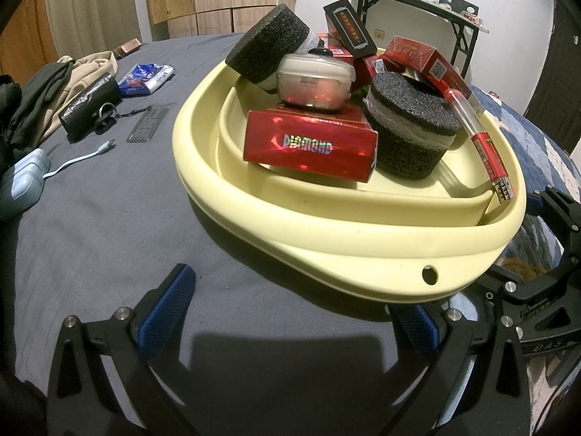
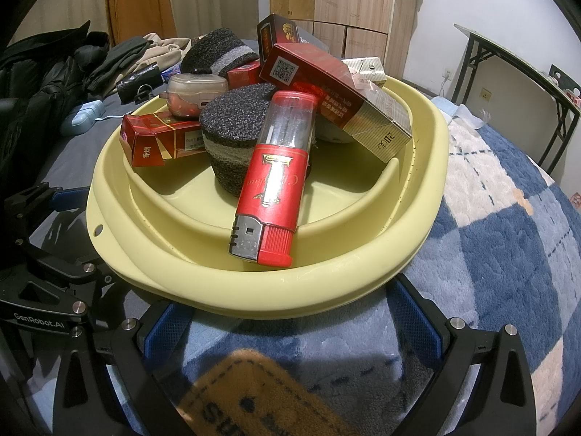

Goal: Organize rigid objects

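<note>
A pale yellow basin (image 1: 348,243) (image 2: 319,283) on the bed holds a pile: red cigarette boxes (image 1: 312,145) (image 2: 159,138), dark foam cylinders (image 1: 410,127) (image 2: 236,134), a small clear lidded case (image 1: 314,80) (image 2: 192,91) and a large red lighter (image 2: 272,181) (image 1: 483,141) leaning on the inner rim. My left gripper (image 1: 290,312) is open and empty, just short of the basin's near rim. My right gripper (image 2: 290,319) is open and empty, its fingers reaching under the rim. Each gripper shows at the edge of the other's view.
On the grey sheet to the left lie clothes (image 1: 43,98), a black pouch with keys (image 1: 90,105), a blue packet (image 1: 145,78), a mesh strip (image 1: 147,129) and a light blue charger (image 1: 25,178). A blue-white blanket (image 2: 508,254) lies right. A folding table (image 1: 417,3) stands behind.
</note>
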